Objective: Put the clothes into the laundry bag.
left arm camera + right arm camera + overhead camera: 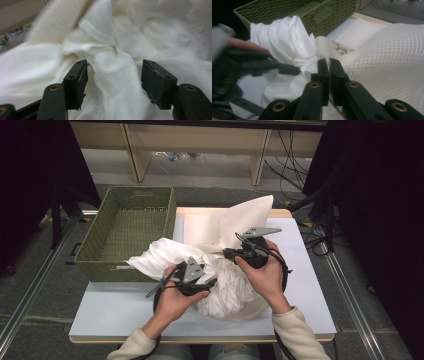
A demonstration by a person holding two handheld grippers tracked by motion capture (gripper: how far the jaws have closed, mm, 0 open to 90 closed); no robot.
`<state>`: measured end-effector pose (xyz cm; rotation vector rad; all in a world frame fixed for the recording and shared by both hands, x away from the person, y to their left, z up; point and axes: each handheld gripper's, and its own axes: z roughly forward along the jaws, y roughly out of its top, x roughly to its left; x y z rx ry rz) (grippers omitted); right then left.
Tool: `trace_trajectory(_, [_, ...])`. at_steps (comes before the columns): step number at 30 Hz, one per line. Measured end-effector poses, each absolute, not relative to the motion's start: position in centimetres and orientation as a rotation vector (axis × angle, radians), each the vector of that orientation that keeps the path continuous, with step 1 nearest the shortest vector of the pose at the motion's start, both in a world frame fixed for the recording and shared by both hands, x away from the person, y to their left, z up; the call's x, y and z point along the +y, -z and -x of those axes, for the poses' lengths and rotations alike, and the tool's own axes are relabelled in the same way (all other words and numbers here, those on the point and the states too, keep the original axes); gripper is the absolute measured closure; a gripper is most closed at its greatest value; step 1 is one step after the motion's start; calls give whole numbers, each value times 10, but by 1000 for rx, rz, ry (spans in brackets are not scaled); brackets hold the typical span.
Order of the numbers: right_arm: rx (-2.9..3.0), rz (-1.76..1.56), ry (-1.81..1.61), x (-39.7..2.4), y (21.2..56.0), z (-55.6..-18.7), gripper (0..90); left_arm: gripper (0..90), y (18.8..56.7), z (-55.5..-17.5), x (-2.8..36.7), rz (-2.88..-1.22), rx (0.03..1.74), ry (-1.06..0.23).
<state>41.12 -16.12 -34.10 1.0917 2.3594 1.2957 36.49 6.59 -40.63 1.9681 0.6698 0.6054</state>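
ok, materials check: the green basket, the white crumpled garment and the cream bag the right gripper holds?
Green rectangular basket: looks like woven fibre or cord, matte; tight braided rows show on walls and rim. White crumpled garment: soft matte fabric, probably cotton knit; it wrinkles finely and has a stitched hem. Cream bag: mesh textile, likely synthetic; a regular honeycomb hole pattern shows where the right gripper pinches its edge.

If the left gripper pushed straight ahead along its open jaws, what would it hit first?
Most likely the white cloth: a bunched fold of it already lies between the open jaws of the left gripper. Depth is unclear, but nothing else shows ahead of it.
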Motion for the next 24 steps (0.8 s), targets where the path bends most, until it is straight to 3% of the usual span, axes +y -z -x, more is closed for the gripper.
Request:
trace_trajectory(5, [2361, -1075, -1298, -160, 341, -411, 883, 336, 394, -379, 99, -2099, 684, -718])
trace_trajectory(11, [2375, -1080, -1275, -160, 341, -411, 883, 322, 431, -407, 104, -2438, 593, -803])
trace_trajectory(14, [2373, -1070, -1261, -161, 342, -412, 882, 337, 445, -410, 98, -2506, 521, -896])
trace_trajectory(17, [2384, -1084, -1268, -160, 344, -412, 882, 457, 450, -413, 92, -2550, 531, -977])
trace_trajectory(21, [2374, -1098, -1274, -159, 345, -411, 882, 776, 451, -415, 92, -2500, 604, -1033])
trace_trajectory(24, [2369, -1090, -1257, -162, 343, -412, 882, 858, 447, -407, 95, -2386, 700, -972])
